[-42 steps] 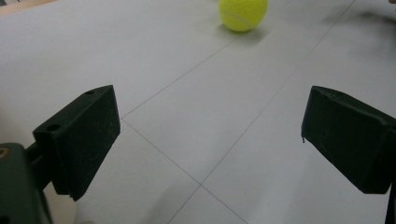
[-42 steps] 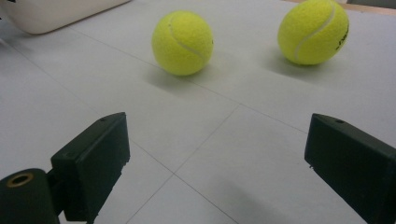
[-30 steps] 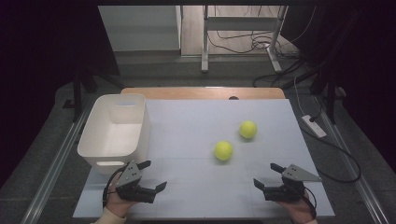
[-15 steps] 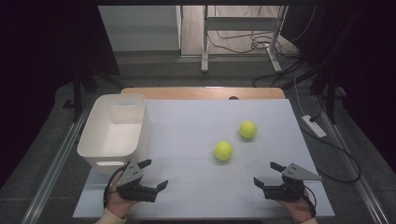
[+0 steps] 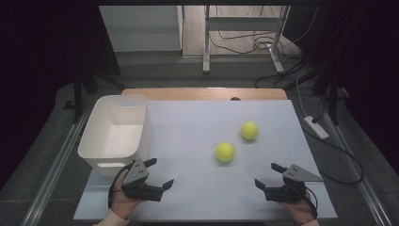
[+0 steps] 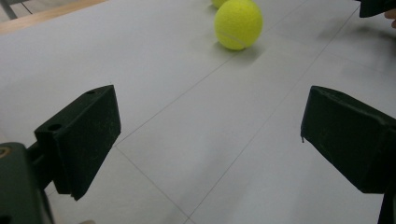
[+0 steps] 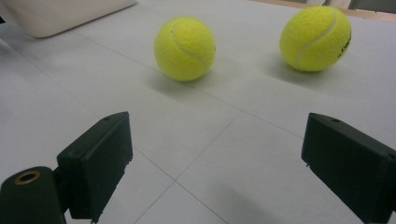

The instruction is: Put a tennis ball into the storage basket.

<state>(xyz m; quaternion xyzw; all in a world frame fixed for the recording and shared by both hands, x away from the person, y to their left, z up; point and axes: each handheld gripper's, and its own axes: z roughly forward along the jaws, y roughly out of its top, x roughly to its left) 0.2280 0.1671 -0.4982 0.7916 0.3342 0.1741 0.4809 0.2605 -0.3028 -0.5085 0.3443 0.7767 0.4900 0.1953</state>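
Two yellow tennis balls lie on the pale table. The near ball [image 5: 225,152] [image 6: 238,23] [image 7: 185,48] rests mid-table and the far ball [image 5: 250,130] [image 7: 315,38] sits behind it to the right. My left gripper [image 5: 159,173] [image 6: 208,140] is held low at the front left, open, with bare table between its jaws, which point toward the near ball. My right gripper [image 5: 268,175] [image 7: 217,168] is held low at the front right, open and holding nothing, facing both balls.
A white plastic bin [image 5: 116,134] [image 7: 56,14] stands at the left side of the table, just behind my left hand. A wooden strip [image 5: 207,93] runs along the far edge. Cables and a power strip [image 5: 316,127] lie on the floor to the right.
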